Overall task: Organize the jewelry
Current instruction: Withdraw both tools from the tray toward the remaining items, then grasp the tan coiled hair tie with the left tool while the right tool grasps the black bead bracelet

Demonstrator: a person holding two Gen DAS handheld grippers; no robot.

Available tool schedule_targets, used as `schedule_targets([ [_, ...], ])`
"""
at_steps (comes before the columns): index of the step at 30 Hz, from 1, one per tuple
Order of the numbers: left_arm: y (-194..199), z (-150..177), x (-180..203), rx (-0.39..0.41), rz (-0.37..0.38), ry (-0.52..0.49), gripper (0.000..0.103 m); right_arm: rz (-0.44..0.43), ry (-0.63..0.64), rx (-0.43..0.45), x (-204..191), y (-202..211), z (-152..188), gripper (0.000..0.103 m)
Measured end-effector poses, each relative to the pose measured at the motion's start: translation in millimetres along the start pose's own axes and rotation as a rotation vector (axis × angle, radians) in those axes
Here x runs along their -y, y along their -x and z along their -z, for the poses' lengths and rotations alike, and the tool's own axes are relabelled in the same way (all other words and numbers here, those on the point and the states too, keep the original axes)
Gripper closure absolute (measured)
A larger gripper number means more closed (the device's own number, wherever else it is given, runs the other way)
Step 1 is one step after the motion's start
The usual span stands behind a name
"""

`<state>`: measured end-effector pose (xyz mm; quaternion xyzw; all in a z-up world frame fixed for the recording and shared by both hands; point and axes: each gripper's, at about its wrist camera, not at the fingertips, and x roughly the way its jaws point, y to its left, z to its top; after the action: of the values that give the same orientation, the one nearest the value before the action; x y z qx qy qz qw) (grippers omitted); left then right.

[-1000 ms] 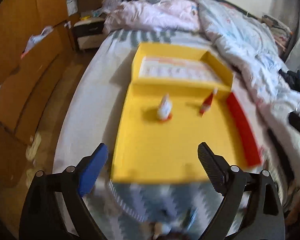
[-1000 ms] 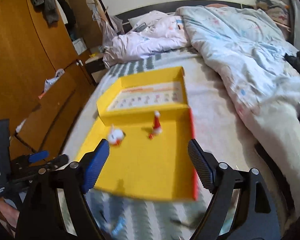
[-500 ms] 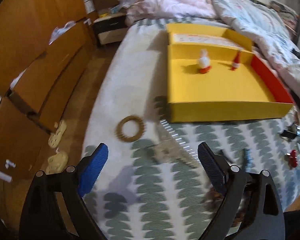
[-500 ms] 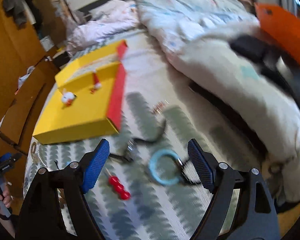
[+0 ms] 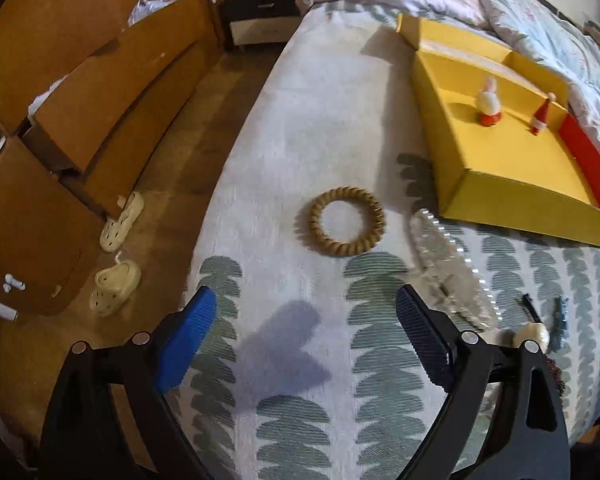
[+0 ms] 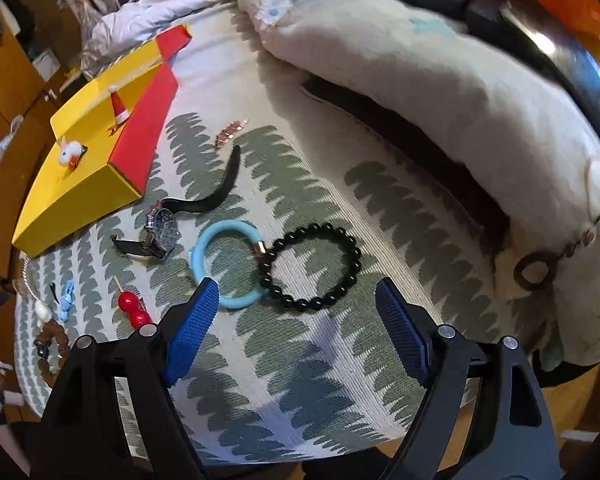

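Note:
A tan spiral bracelet lies on the patterned bedspread just ahead of my open, empty left gripper. A clear sparkly band lies to its right. The yellow box with two small figurines stands at the upper right. In the right wrist view, a black bead bracelet and a light blue ring lie linked just ahead of my open, empty right gripper. A wristwatch lies left of them, near the yellow box. Red beads lie at the lower left.
Small clips and charms lie right of the left gripper. A rumpled duvet with dark objects on it crowds the right side. A pink-gold chain lies near the box. Wooden drawers and slippers stand left of the bed edge.
Both grippers have swung down from the yellow box toward the near bedspread. The left now faces the tan bracelet more closely; the right has closed in on the bead bracelet and blue ring.

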<state>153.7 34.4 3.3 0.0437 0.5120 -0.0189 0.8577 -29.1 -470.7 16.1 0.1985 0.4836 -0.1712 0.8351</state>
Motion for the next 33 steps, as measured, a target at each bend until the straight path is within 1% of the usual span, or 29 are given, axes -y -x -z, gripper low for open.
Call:
schedule_targets([
  [2, -3.5, -0.3, -3.2, -0.023, 0.017, 0.022, 0.013, -0.013, -0.027, -0.012, 5.5, -4.9, -1.6, 0.021],
  [4, -3.7, -1.0, -2.9, -0.031, 0.036, 0.036, 0.013, 0.015, -0.042, -0.038, 4.8, -12.1, -5.1, 0.021],
  [7, -2.0, -0.9, 3.6, -0.020, 0.017, 0.018, 0.013, 0.008, -0.026, -0.031, -3.0, -14.9, -8.8, 0.021],
  [9, -3.7, -0.1, 6.9, -0.022, 0.011, 0.010, 0.013, 0.040, -0.044, -0.045, -2.8, -19.0, -11.1, 0.021],
  [13, -6.2, -1.0, 12.1, -0.035, 0.019, 0.003, 0.013, 0.082, -0.095, -0.038, 8.8, -21.6, -13.3, 0.022],
  [15, -6.9, -1.3, 13.4, -0.039, 0.019, 0.000, 0.013, 0.086, -0.098, -0.050, 11.1, -26.3, -14.2, 0.026],
  [17, -7.3, -2.1, 14.4, -0.034, 0.028, 0.001, 0.013, 0.107, -0.089, -0.063, 10.5, -32.4, -16.7, 0.039],
  [19, -7.9, -3.1, 15.1, -0.038, 0.028, 0.004, 0.013, 0.121, -0.096, -0.076, 11.5, -38.2, -19.3, 0.044],
  [23, -8.7, -3.9, 14.4, -0.041, 0.029, 0.009, 0.013, 0.137, -0.106, -0.078, 13.2, -44.0, -25.6, 0.046],
  [26, -10.1, -4.4, 13.9, -0.047, 0.029, 0.014, 0.013, 0.176, -0.071, -0.079, 5.6, -50.5, -27.6, 0.051],
  [29, -10.3, -6.0, 11.0, -0.054, 0.046, 0.027, 0.013, 0.209, -0.039, -0.077, -1.0, -54.0, -25.5, 0.054],
  [30, -9.7, -6.4, 9.9, -0.051, 0.048, 0.030, 0.013, 0.209, -0.034, -0.077, -1.8, -54.3, -24.7, 0.056],
  [32, -8.5, -7.3, 7.7, -0.046, 0.045, 0.032, 0.013, 0.200, -0.035, -0.080, -1.6, -54.0, -23.5, 0.063],
  [33, -8.4, -7.9, 6.1, -0.044, 0.045, 0.035, 0.013, 0.197, -0.035, -0.082, -1.5, -53.5, -22.5, 0.064],
])
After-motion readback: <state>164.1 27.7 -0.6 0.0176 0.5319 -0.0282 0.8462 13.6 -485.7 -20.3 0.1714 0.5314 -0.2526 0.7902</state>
